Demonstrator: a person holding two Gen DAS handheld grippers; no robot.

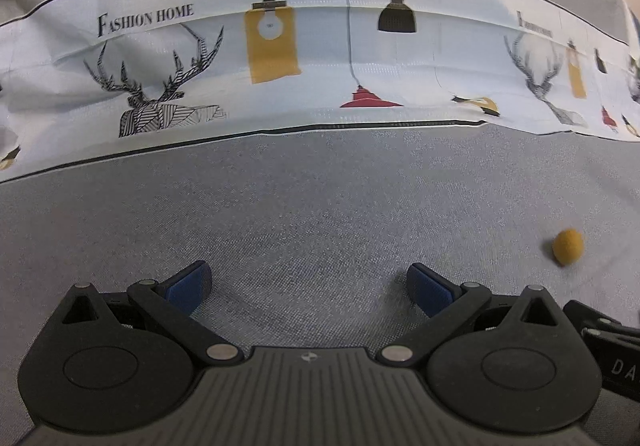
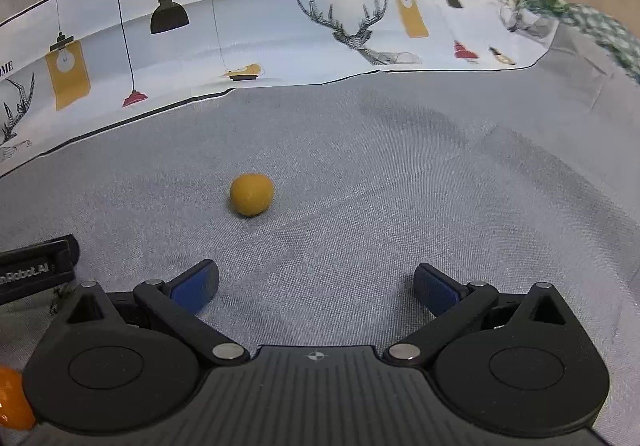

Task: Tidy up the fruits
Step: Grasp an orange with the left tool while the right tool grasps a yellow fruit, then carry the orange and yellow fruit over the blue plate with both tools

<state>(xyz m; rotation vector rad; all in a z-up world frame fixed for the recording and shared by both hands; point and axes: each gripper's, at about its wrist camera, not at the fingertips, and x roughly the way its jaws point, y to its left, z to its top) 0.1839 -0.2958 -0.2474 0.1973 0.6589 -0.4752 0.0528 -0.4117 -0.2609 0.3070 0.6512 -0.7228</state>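
A small round yellow-orange fruit (image 2: 251, 194) lies on the grey cloth, ahead and a little left of my right gripper (image 2: 316, 286), which is open and empty. The same fruit shows in the left wrist view (image 1: 567, 246), far to the right of my left gripper (image 1: 308, 284), which is also open and empty above bare cloth. An orange object (image 2: 12, 398) peeks in at the bottom left edge of the right wrist view, mostly hidden by the gripper body.
A white printed cloth band (image 1: 320, 58) with deer, lamps and "FASHION HOME" runs across the back of the grey cloth (image 1: 312, 214). The other gripper's black body (image 2: 36, 266) shows at the left. A green checked fabric (image 2: 592, 26) lies at the far right.
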